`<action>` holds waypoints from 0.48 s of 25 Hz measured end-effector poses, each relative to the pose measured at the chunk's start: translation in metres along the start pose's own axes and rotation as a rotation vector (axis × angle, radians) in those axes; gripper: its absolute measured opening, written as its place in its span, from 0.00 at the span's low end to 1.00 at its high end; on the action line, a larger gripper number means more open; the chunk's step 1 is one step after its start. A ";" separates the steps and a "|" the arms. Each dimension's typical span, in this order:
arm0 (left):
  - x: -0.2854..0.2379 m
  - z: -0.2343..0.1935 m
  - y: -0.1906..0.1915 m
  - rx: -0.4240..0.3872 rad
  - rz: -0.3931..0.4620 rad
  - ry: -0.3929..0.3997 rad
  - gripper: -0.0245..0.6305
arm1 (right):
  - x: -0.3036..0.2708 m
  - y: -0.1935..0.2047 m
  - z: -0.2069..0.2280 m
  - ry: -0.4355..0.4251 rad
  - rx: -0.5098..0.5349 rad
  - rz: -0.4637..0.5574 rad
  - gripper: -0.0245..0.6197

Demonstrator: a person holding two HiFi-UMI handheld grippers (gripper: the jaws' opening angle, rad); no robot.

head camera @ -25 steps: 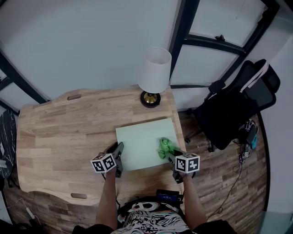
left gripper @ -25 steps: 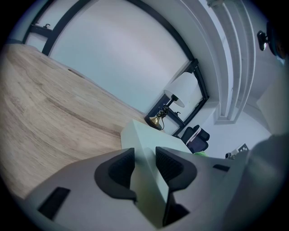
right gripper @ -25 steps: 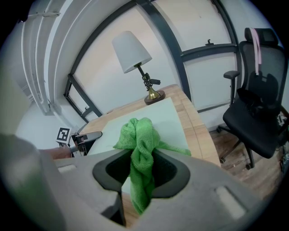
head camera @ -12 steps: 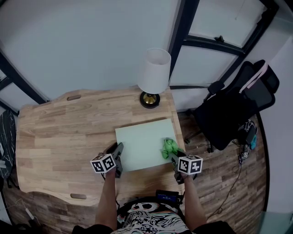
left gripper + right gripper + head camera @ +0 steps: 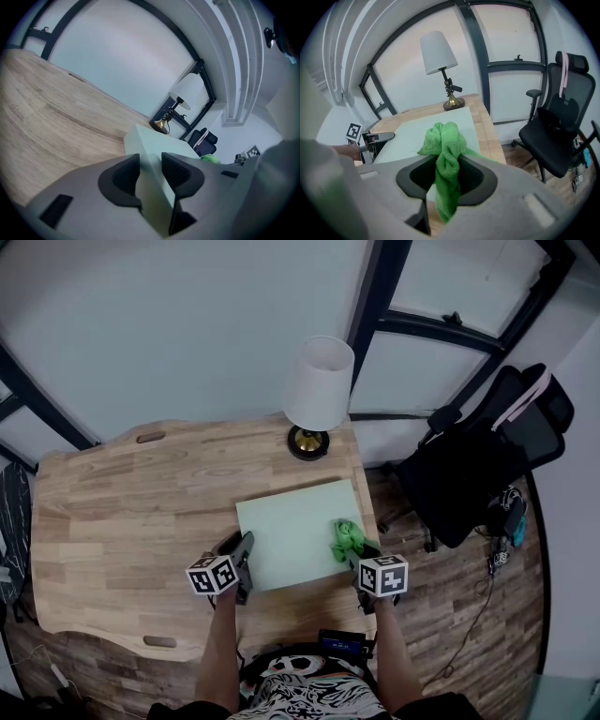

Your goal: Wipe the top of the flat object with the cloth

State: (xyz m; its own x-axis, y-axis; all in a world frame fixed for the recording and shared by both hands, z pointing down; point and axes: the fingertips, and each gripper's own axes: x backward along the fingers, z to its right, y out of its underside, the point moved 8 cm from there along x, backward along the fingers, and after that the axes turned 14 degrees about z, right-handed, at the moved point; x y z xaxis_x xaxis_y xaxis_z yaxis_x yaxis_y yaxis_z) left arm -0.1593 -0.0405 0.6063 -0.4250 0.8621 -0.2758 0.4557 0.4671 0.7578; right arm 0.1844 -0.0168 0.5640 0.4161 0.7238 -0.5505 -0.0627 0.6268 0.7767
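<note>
A pale green flat board lies on a wooden table. The left gripper has its jaws pinched on the board's near left corner, steadying it. The right gripper is clamped on a bunched green cloth resting at the board's near right edge. Wiping seems under way, though no mark shows how much of the top is done, and the far and left parts lie beyond the cloth.
</note>
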 end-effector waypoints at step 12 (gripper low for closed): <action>0.001 0.002 0.001 0.008 0.001 0.007 0.26 | -0.015 -0.015 0.003 0.009 0.023 -0.012 0.22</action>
State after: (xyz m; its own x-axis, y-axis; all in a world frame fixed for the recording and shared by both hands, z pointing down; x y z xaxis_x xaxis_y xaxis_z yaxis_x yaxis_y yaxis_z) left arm -0.1579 -0.0394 0.6059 -0.4302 0.8613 -0.2703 0.4623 0.4674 0.7536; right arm 0.1819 -0.0383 0.5613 0.4088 0.7186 -0.5625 -0.0367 0.6288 0.7767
